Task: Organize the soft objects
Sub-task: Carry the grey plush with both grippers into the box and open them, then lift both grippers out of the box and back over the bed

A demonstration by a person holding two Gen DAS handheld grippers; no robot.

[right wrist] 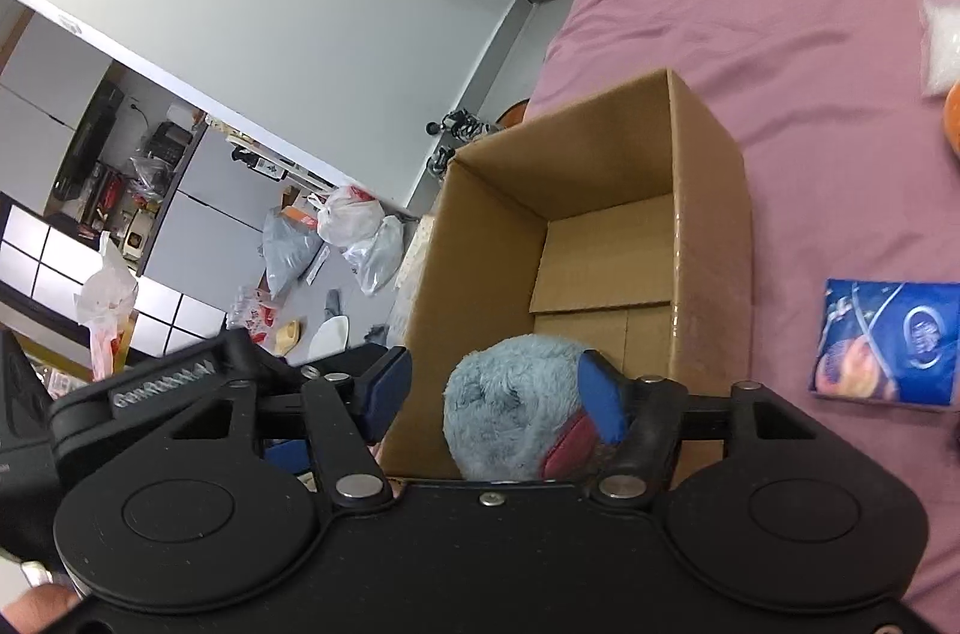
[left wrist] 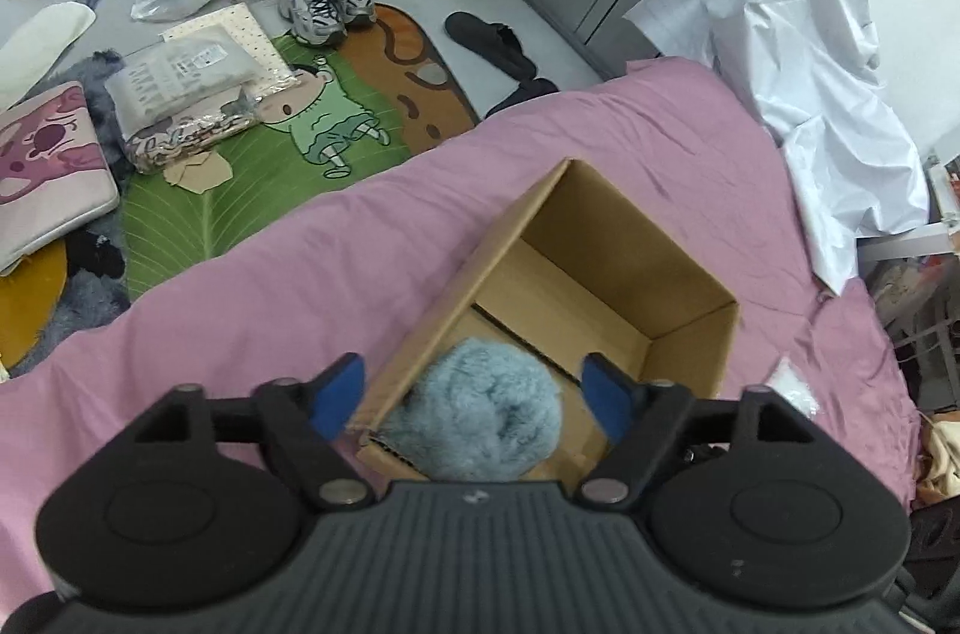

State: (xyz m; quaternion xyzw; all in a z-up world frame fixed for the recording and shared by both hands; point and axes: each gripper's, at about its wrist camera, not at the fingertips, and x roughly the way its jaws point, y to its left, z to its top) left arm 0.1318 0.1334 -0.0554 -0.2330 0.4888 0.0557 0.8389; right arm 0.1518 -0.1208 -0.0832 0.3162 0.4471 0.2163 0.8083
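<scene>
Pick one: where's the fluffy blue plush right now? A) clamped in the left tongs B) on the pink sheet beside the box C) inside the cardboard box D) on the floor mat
C: the blue plush sits on the floor of the open cardboard box, at its near end, with both the left tongs and the right tongs spread open around it, not clamping.

Fluffy pale-blue plush toy (left wrist: 474, 409) (right wrist: 510, 403) — bunched into a rounded lump, dark-red patch on one side — lying inside open cardboard box (left wrist: 690, 316) (right wrist: 708, 190), near corner.
</scene>
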